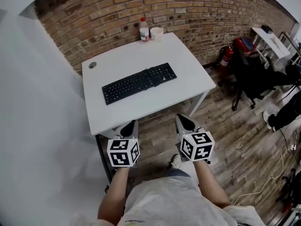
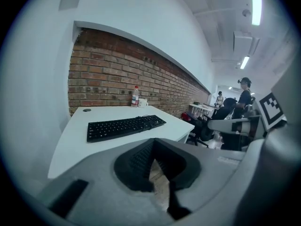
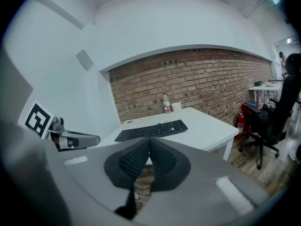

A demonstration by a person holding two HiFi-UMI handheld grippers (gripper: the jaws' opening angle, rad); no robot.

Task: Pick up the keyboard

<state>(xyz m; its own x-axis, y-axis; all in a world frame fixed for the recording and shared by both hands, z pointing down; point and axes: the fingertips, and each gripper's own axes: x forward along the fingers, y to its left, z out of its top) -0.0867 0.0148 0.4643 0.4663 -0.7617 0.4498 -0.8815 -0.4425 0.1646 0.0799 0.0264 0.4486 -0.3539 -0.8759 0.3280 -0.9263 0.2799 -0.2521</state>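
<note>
On the white desk a black full-size keyboard lies flat at a slant, mid-desk. Plastic bottle and white cup stand well behind it by the brick wall. Left gripper and right gripper are both clenched on nothing, just short of the near edge.

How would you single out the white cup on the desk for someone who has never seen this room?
Find the white desk by the brick wall. At its far edge, nearest the wall, two small things stand side by side. The cup is the short, plain white one, right of the taller red-capped bottle in the head view.
</note>
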